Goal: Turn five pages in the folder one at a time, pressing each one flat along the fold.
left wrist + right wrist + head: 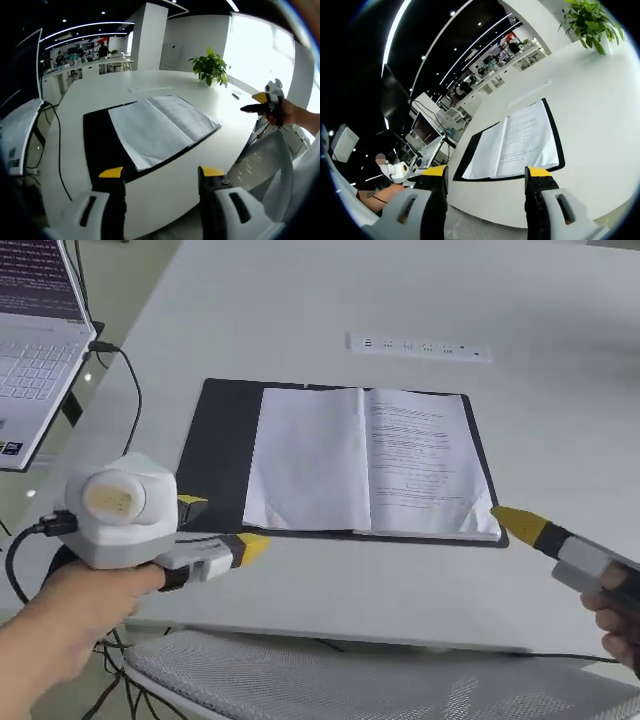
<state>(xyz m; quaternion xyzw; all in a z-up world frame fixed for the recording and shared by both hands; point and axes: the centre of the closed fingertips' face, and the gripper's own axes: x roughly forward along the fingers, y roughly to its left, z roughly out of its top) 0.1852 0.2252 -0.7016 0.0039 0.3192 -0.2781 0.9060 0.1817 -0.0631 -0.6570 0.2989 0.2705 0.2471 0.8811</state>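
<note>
Folder (225, 455) lies open and flat on the white surface (560, 390), spine running 12 to 6 in the head view. Left-hand page (305, 460) looks near blank; right-hand page (420, 455) is printed.

Left claw (161, 172): jaws apart, holding nothing, off the folder's 7 o'clock corner, not touching. Right claw (487, 172): jaws apart, empty, just off the 5 o'clock corner. No page is lifted.

Handling (judgement): sheets look thin, light and limp. They will likely bow when lifted and may cling to the sheet beneath. The black cover looks stiffer and should lie steady.

Best hold: free outer edge of the right-hand page, near its 5 o'clock corner, with a shallow pinch on a single sheet. Then press lightly along the fold (364, 460), since the paper creases easily.
</note>
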